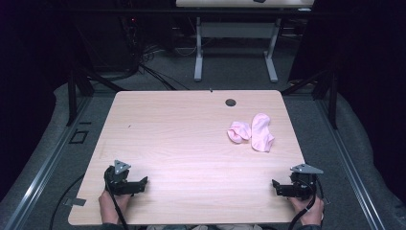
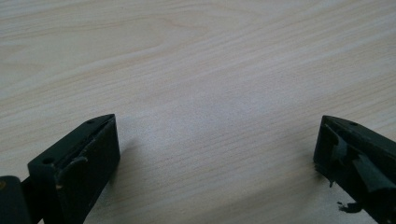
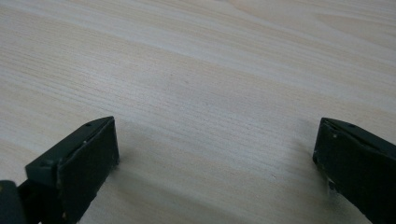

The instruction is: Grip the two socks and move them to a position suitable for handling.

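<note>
Resting both claws at the near edge of the tabletop (image 1: 191,143), with nothing picked up yet.

My left claw (image 1: 139,184) sits at the near left, jaws spread wide over bare wood; my right claw (image 1: 277,187) sits at the near right, equally wide and empty. Two pink socks (image 1: 253,133) lie touching each other toward the far right, well apart from both claws. I judge the work unstarted: reaching, gripping and handling the socks all remain.

A lab is showing itself here: black curtains (image 1: 28,72) hanging round, cables (image 1: 143,62) trailing across grey floor, bare wooden table (image 1: 191,143) standing between rails (image 1: 43,163).
</note>
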